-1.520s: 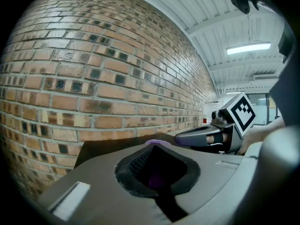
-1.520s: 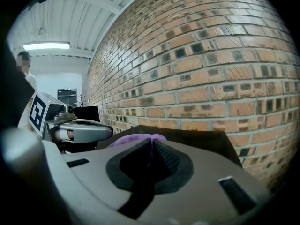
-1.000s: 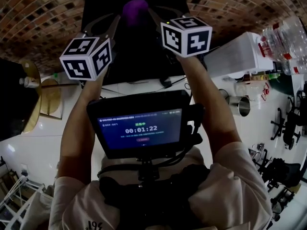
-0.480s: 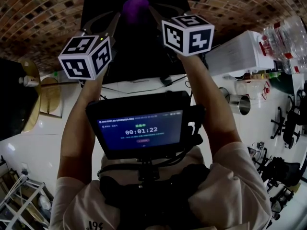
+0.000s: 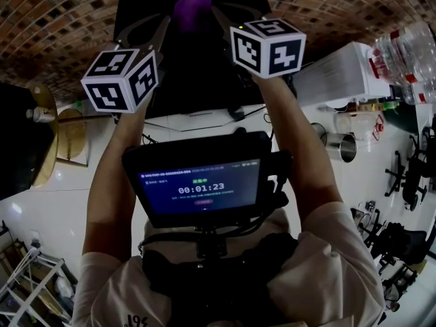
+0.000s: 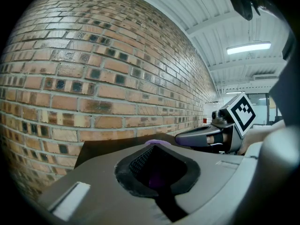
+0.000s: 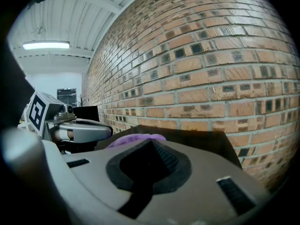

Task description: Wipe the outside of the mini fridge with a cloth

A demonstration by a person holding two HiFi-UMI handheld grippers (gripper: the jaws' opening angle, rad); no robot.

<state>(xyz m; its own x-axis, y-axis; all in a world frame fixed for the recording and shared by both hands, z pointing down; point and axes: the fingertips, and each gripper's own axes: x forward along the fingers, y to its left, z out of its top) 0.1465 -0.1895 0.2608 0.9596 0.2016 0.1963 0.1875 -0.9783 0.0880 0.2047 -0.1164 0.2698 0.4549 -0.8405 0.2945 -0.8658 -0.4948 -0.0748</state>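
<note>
Purple cloth (image 5: 192,9) lies bunched on the black top of the mini fridge (image 5: 197,73), close to the brick wall (image 5: 68,19) at its back, and both claws reach in towards it from either side. Against the earlier head views we find almost nothing changed. The cloth keeps its shape and spot, both hands stay where they were, and only the timer on the chest-mounted screen (image 5: 201,186) has ticked on by a second. We read that as a pause. No wiping stroke is under way, and the cloth sits parked on the lid rather than pressed on a side wall or the door. Whether the fridge's outside is already wiped, the views cannot tell us.

In its own view the left gripper (image 6: 154,146) has its jaws brought together, their tip just short of the cloth (image 6: 157,143) and low over the fridge top (image 6: 108,149). A purple patch shows through the hollow between the pads, but we take it for cloth lying beyond the tip, not a fold pinched there. The right gripper (image 7: 150,142) is likewise fully closed, with the cloth (image 7: 136,138) just beyond and a little to the left of its tip and nothing between its pads. We judge that neither claw carries the cloth at this moment.
</note>
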